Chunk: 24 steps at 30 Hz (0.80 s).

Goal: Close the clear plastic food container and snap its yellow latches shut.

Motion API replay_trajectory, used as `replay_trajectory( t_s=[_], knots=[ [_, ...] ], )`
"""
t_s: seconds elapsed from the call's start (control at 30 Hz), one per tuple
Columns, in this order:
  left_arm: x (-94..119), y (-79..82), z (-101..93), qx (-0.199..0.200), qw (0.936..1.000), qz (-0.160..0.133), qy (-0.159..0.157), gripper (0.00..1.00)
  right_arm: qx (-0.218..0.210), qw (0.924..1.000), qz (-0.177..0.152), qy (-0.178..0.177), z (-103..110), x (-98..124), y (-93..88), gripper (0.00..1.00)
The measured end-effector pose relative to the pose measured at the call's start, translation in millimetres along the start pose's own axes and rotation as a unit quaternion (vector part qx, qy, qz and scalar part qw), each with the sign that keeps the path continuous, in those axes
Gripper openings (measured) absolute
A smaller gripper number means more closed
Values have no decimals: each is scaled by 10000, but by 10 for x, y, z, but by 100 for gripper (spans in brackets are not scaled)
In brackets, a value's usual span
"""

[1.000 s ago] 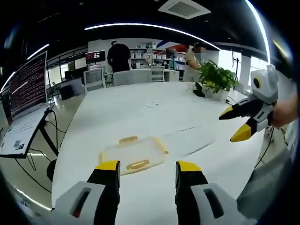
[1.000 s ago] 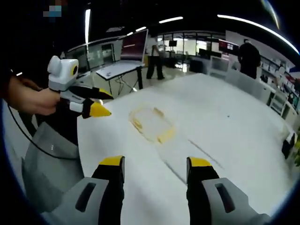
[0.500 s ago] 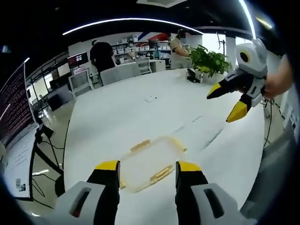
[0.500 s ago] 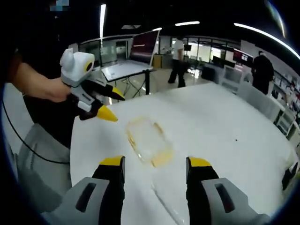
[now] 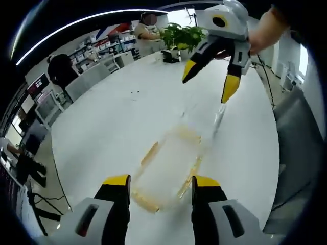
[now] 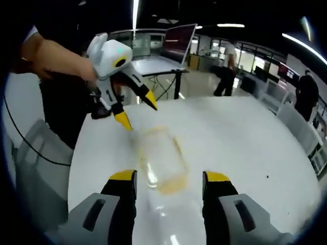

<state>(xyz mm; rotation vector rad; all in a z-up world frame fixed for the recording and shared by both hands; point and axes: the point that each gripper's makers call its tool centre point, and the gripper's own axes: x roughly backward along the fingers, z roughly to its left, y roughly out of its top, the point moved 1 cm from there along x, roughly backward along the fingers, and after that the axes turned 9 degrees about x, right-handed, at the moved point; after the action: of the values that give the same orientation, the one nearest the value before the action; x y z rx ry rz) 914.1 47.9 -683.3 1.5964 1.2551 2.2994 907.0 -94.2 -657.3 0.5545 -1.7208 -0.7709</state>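
Table (image 5: 112, 117): broad, white, smooth and faintly glossy top with a rounded edge; it carries the task's item.

Food container (image 5: 168, 168): shallow rectangular box of clear plastic with rounded corners, nearly see-through against the white top. It lies flat on the table, just ahead of the left tongs (image 5: 159, 181) in the left gripper view, and just ahead of the right tongs (image 6: 168, 177) in the right gripper view (image 6: 161, 161). Yellow latches (image 5: 149, 153): narrow translucent amber strips along its edges. Whether they are snapped down cannot be told; the picture is blurred.

Left tongs: two blocky black jaws with flat yellow caps on pale grey housings, standing apart with nothing between them. In the right gripper view they come in from the left (image 6: 137, 109), held by a bare hand (image 6: 64, 58); their tapered yellow tips are spread, the lower tip close to the container's far end.

Right tongs: same build, jaws apart and holding nothing. In the left gripper view they hang above the container's far end (image 5: 209, 81), pointed yellow tips splayed, gripped by a hand (image 5: 268, 30).

Surroundings: leafy green potted plant (image 5: 179, 37) at the table's far edge; an open laptop (image 6: 171, 48) on a stand; people standing in the office behind.
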Motion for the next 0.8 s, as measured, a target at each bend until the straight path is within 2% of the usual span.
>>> replay_trajectory(
  t_s=[0.07,0.1,0.17,0.23,0.3,0.33,0.43,0.57,0.63,0.8],
  knots=[
    [-36,-28,30,-224,9994,146,-222,43,63,9995,99,281,29,-59,-25,50],
    [-48,-31,46,-298,9990,174,-294,43,147,9994,116,303,17,-82,-28,50],
    [-75,-100,40,-386,9964,402,-645,44,396,9972,274,573,59,-143,-78,50],
    [-98,-150,73,-711,9922,524,-878,46,566,9949,490,677,64,-207,-161,51],
    [-119,-237,116,-1007,9863,745,-1073,46,807,9910,729,785,67,-269,-257,51],
    [-135,-259,131,-1105,9842,764,-1156,46,918,9885,847,852,74,-293,-302,52],
    [-182,-408,147,-1453,9717,1022,-1556,46,946,9855,976,1012,60,-420,-374,52],
    [-254,-523,194,-1656,9638,1155,-1743,46,960,9821,1143,1144,54,-556,-443,52],
    [-297,-590,192,-1599,9610,1258,-1873,46,998,9787,1310,1229,62,-617,-510,52],
    [-402,-703,246,-1629,9589,1320,-1910,47,1058,9725,1598,1323,37,-728,-644,53]
  ],
)
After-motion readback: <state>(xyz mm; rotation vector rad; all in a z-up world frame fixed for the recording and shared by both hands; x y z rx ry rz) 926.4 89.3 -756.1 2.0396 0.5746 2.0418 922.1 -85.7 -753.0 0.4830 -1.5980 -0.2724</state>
